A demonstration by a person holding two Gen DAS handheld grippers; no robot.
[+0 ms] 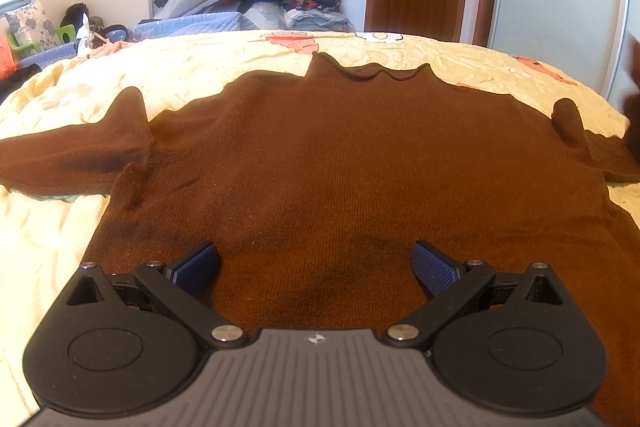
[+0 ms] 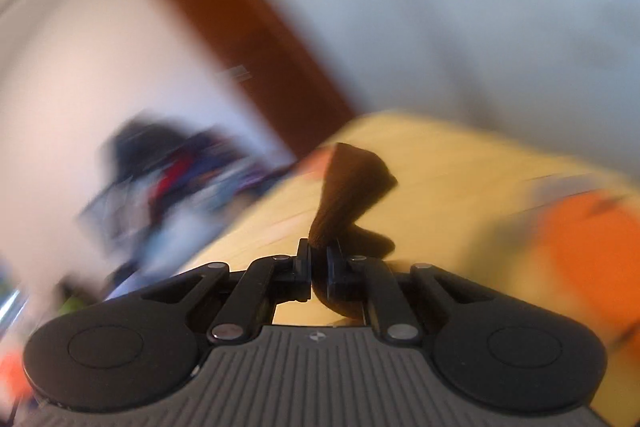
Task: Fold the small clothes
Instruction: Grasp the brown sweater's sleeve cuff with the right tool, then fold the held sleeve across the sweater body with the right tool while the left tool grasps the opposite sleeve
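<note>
Brown sweater flat on yellow bedsheet, collar at 12 o'clock, 1 sleeve out toward 9. Left gripper spread wide over the hem at 6 o'clock, nothing between its pads. Right gripper pinching a bunched bit of sweater; view badly blurred.

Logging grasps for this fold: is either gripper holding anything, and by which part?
The right gripper is shut on a bunched bit of the brown sweater; which part cannot be told. The left gripper is open over the sweater, holding nothing.
</note>
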